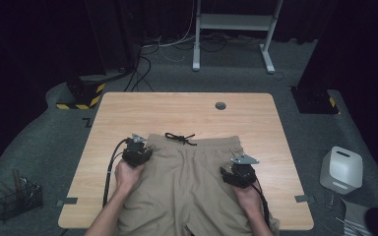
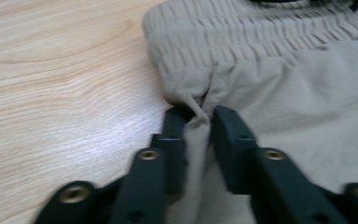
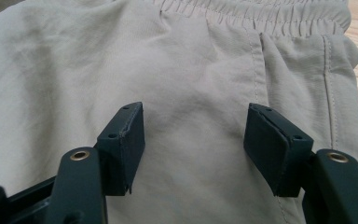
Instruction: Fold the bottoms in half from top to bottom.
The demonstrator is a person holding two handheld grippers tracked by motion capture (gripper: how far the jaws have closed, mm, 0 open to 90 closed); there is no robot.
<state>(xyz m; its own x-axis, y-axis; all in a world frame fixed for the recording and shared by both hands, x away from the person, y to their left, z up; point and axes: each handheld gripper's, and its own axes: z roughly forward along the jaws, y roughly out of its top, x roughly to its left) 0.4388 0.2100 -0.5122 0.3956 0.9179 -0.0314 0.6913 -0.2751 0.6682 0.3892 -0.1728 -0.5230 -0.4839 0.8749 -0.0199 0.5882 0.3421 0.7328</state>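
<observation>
From the high view, a pair of beige shorts lies flat on the wooden tabletop, waistband away from the person, with a black drawstring knotted at the middle of the waistband. The left hand-held gripper sits at the shorts' left waistband corner, the left hand behind it, its black cable looping down the left side. The right hand-held gripper rests over the shorts' right hip area, a grey three-cornered plate on top. Around the tabletop, a white box stands on the grey floor at the right and a wire basket at the left. Over to the left gripper view: the left hand-held gripper pinches a raised fold of beige fabric just below the gathered waistband, the jaws narrow with cloth squeezed between them and bare wood to the left. Now the right gripper view: the right hand-held gripper stands wide, jaws well apart over smooth cloth, nothing gripped, with a side seam and the waistband running beyond
</observation>
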